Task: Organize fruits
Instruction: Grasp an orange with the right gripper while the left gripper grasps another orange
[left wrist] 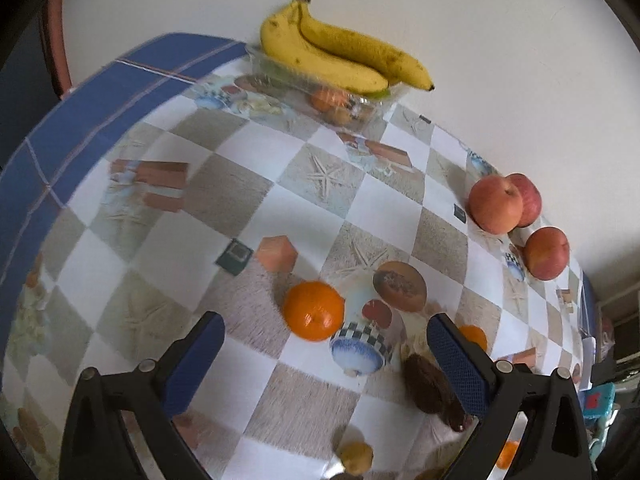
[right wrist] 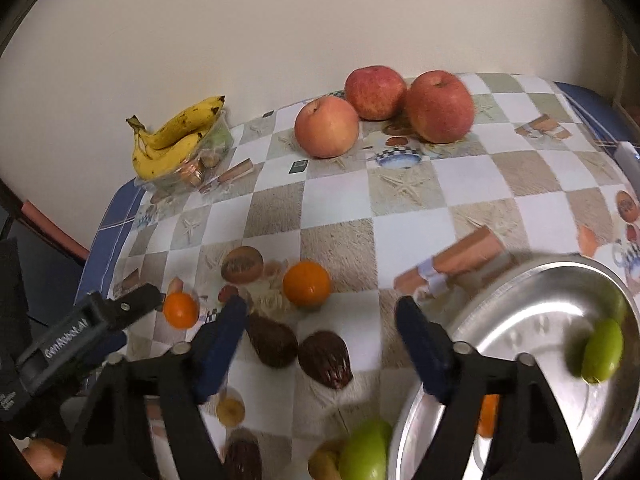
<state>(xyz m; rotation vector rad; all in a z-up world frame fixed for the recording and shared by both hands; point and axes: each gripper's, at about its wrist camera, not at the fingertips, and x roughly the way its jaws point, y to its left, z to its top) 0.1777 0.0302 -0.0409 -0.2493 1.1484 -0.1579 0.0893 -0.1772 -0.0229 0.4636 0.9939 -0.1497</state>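
In the left wrist view my left gripper (left wrist: 324,332) is open and empty, with an orange (left wrist: 314,311) on the table just ahead between its fingers. A second orange (left wrist: 473,337) sits partly hidden behind the right finger, next to a dark brown fruit (left wrist: 426,388). In the right wrist view my right gripper (right wrist: 320,320) is open and empty above two dark brown fruits (right wrist: 325,359). A steel bowl (right wrist: 516,320) at the right holds a green fruit (right wrist: 603,350). Two oranges (right wrist: 306,283) lie ahead. My left gripper (right wrist: 132,300) shows at the left, by the smaller orange (right wrist: 181,310).
Three red apples (right wrist: 326,127) sit at the table's far side by the wall. Bananas (left wrist: 340,56) rest on a clear plastic tray (left wrist: 360,104) of small fruits. A green apple (right wrist: 366,454) and small yellow fruits (right wrist: 230,410) lie near the front edge. The tablecloth's blue border (left wrist: 60,140) marks the left edge.
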